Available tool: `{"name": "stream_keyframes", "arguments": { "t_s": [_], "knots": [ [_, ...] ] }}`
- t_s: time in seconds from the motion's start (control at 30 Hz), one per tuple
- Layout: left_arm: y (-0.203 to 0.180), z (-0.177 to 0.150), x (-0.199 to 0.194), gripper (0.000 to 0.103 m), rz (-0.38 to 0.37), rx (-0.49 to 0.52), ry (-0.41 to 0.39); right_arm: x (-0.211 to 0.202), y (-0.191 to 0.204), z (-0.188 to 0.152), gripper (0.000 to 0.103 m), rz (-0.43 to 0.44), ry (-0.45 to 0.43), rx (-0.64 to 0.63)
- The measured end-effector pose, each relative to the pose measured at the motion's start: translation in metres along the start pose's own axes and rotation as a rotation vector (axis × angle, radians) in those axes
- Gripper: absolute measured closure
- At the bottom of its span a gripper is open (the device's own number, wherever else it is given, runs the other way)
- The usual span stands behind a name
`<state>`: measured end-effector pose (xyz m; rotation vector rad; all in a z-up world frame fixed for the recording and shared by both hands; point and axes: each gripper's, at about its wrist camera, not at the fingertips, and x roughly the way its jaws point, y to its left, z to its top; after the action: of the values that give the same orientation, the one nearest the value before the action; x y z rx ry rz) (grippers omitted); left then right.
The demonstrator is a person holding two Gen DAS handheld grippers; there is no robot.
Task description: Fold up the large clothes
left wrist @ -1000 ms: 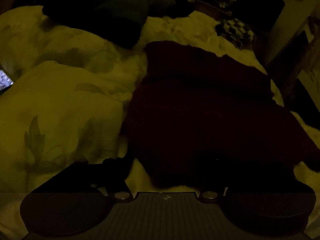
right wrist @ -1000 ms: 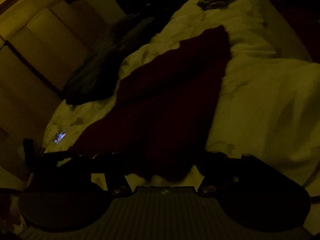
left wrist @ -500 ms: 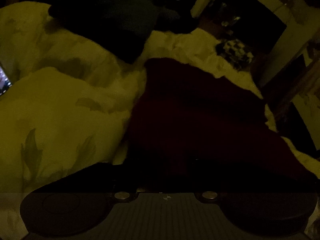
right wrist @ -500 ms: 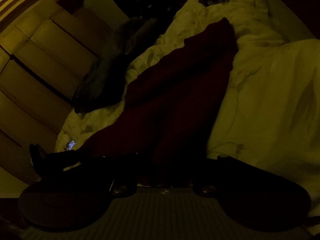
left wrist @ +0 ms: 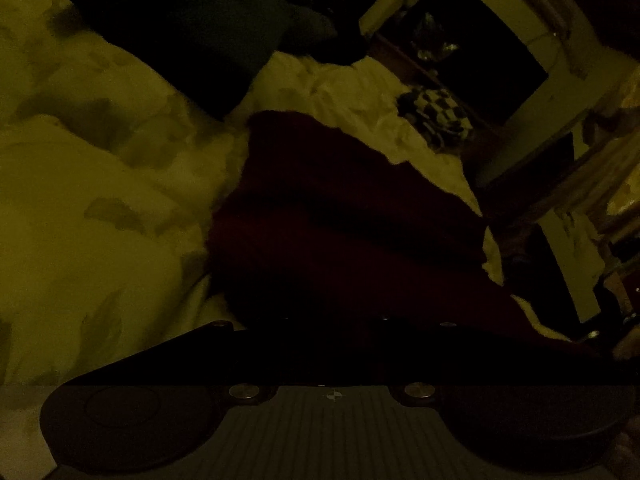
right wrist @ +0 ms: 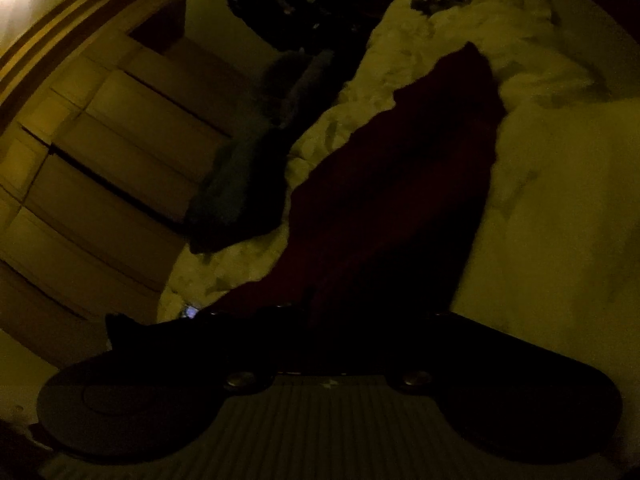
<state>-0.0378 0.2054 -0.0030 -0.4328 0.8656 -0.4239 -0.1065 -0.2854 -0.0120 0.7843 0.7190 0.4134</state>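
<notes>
A large dark red garment [left wrist: 340, 220] lies lengthwise on a pale leaf-patterned duvet [left wrist: 100, 220]. Its near edge runs in between the fingers of my left gripper [left wrist: 332, 344], whose jaws are closing on the cloth. In the right wrist view the same garment [right wrist: 400, 200] stretches away up the bed. My right gripper [right wrist: 360, 332] holds its near edge, and its jaws are also closing, almost together. The light is very dim, so both sets of fingertips merge with the dark cloth.
A dark blue-green garment [left wrist: 180, 20] lies in a heap at the head of the bed. A black-and-white checked item [left wrist: 436, 112] sits at the far right corner. Wardrobe doors [right wrist: 100, 140] stand left of the bed. A small lit screen [right wrist: 191, 312] glows on the duvet [right wrist: 560, 200].
Both grippers went from wide open around the garment's near edge to closed in on it. Both views tilted and shifted a little, and the pale gap below the hem is now covered.
</notes>
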Motion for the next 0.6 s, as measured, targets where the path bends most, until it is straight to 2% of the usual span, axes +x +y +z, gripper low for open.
{"name": "stream_keyframes", "arguments": {
  "t_s": [0.13, 0.23, 0.33, 0.37, 0.43, 0.53, 0.57, 0.6],
  "knots": [
    [-0.002, 0.03, 0.011, 0.04, -0.043, -0.027, -0.022, 0.009, 0.003, 0.033, 0.088, 0.046, 0.0, 0.0],
    [-0.004, 0.067, 0.028, 0.041, -0.046, -0.05, -0.073, 0.023, 0.001, 0.071, 0.088, 0.077, -0.021, 0.023],
    [-0.006, 0.113, 0.06, 0.043, -0.031, -0.103, -0.114, 0.049, -0.011, 0.119, 0.089, 0.073, -0.056, 0.078],
    [-0.006, 0.129, 0.075, 0.044, -0.013, -0.117, -0.125, 0.059, -0.019, 0.137, 0.089, 0.082, -0.072, 0.125],
    [-0.013, 0.158, 0.106, 0.045, 0.101, -0.102, -0.174, 0.081, -0.038, 0.173, 0.089, 0.074, -0.14, 0.199],
    [-0.019, 0.18, 0.162, 0.046, 0.235, -0.046, -0.221, 0.115, -0.071, 0.213, 0.09, -0.02, -0.276, 0.221],
    [-0.016, 0.181, 0.183, 0.037, 0.273, -0.038, -0.204, 0.131, -0.088, 0.22, 0.089, -0.058, -0.298, 0.219],
    [-0.012, 0.177, 0.203, 0.025, 0.311, -0.029, -0.175, 0.142, -0.102, 0.22, 0.089, -0.113, -0.309, 0.227]
  ]
}}
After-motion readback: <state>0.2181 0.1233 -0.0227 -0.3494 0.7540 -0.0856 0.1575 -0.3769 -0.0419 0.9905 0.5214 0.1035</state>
